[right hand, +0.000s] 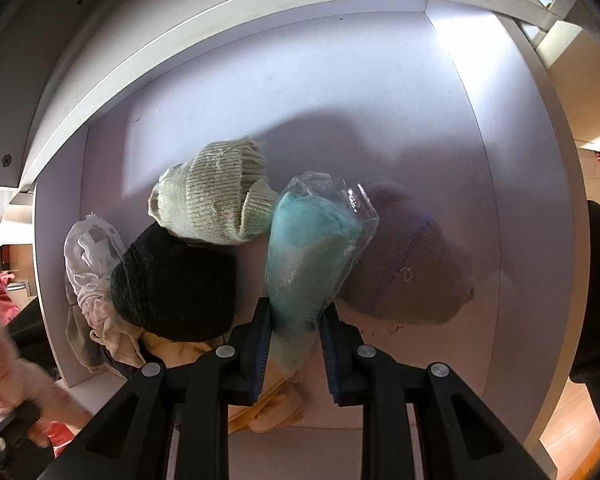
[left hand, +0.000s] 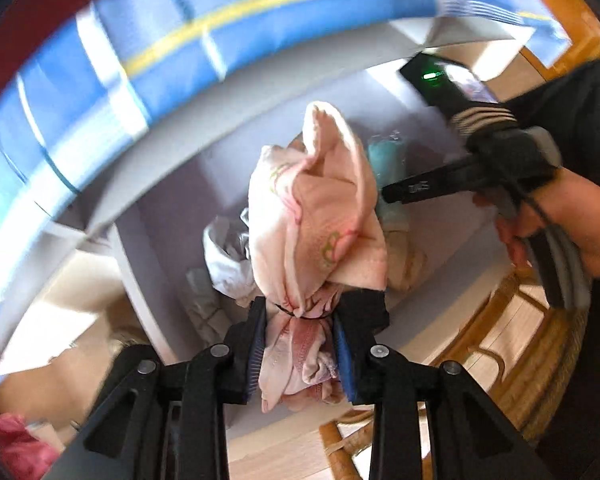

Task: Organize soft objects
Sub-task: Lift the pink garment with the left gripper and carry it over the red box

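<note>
- Left wrist view, far left: a blurred blue cloth with a yellow stripe (left hand: 204, 36) arcs over the top, and just under it runs the pale front edge of the white drawer (left hand: 220, 108).
- A side wall of the drawer drops down the left; a red-pink item (left hand: 16, 446) lies outside it at the bottom corner.
- Centre: the left gripper (left hand: 300, 344) is clamped on a pink cloth bundle (left hand: 315, 216), its pads pressing the gathered neck of the fabric, the loose bulk standing out beyond the fingertips, above the drawer's interior.
- Behind the bundle on its left lies a white crumpled cloth (left hand: 224, 252); open drawer floor shows on both sides.
- Right: the person's hand (left hand: 559, 220) holds the other tool, and wicker furniture (left hand: 531, 344) borders the drawer's near edge.
- Right wrist view, left: a white bagged cloth (right hand: 88, 264) sits against the left wall, touching a black knit hat (right hand: 176, 284).
- Above that hat leans a cream knit hat (right hand: 216, 200).
- Centre: the right gripper (right hand: 296, 320) grips a teal item in clear plastic (right hand: 307, 248), held upright between the pads, with yellow cloth (right hand: 272, 408) below it.
- Right: a mauve knit hat (right hand: 411, 264) lies just beside the teal item.
- Much of the back and the right side of the drawer floor lies bare up to the walls.
</note>
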Tool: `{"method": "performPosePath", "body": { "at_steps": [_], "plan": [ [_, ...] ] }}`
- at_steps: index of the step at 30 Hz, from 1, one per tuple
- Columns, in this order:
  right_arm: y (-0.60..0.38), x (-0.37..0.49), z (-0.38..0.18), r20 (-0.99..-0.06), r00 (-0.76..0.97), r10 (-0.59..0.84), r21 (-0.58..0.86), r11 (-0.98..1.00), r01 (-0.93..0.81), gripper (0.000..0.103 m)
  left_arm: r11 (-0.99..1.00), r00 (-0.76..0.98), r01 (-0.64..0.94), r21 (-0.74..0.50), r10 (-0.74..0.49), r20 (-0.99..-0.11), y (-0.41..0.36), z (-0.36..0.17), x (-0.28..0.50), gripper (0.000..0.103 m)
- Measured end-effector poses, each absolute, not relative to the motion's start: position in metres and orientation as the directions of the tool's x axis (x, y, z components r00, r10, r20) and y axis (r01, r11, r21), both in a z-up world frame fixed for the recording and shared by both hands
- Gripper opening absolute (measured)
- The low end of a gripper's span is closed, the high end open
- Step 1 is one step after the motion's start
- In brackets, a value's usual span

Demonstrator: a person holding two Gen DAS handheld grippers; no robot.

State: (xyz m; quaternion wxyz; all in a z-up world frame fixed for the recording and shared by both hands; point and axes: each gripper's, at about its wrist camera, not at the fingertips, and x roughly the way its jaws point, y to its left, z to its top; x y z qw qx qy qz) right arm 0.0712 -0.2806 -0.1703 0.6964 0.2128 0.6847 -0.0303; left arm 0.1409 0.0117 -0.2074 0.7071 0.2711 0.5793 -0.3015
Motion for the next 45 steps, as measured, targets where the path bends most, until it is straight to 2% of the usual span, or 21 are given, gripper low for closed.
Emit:
{"method": "performPosePath", "body": {
  "at_steps": [5,14,20,24,33,40,45],
  "plan": [
    [-0.279,0.073,-0.17,-0.969,0.058,0.241,0.247,0.914,0.321,0.023,0.627,0.175,0.779,0.023,-0.182,-0.968,0.01,-0.162,0.119,0.031],
    [-0.27,0.075,-0.167,-0.975,0.05,0.217,0.222,0.93,0.292,0.023,0.628,0.168,0.755,-0.188,-0.463,-0.87,0.005,-0.027,0.132,0.031],
    [-0.268,0.076,-0.166,-0.976,0.048,0.21,0.215,0.935,0.282,0.023,0.695,0.294,0.705,-0.145,-0.472,-0.831,-0.007,0.033,0.18,0.031],
    [-0.267,0.075,-0.167,-0.976,0.047,0.212,0.217,0.934,0.283,0.023,0.767,0.342,0.621,-0.161,-0.45,-0.825,0.004,0.041,0.216,0.032],
    [-0.264,0.076,-0.167,-0.978,0.041,0.207,0.21,0.937,0.281,0.023,0.867,0.381,0.489,-0.094,-0.309,-0.871,0.03,0.036,0.29,0.032],
    [-0.267,0.075,-0.172,-0.974,0.04,0.224,0.226,0.931,0.288,0.023,0.913,0.337,0.402,-0.074,-0.223,-0.915,0.025,0.011,0.346,0.032],
    [-0.27,0.076,-0.173,-0.973,0.035,0.227,0.227,0.931,0.285,0.023,0.918,0.319,0.396,-0.012,-0.15,-0.936,0.018,-0.009,0.373,0.032]
  ]
}}
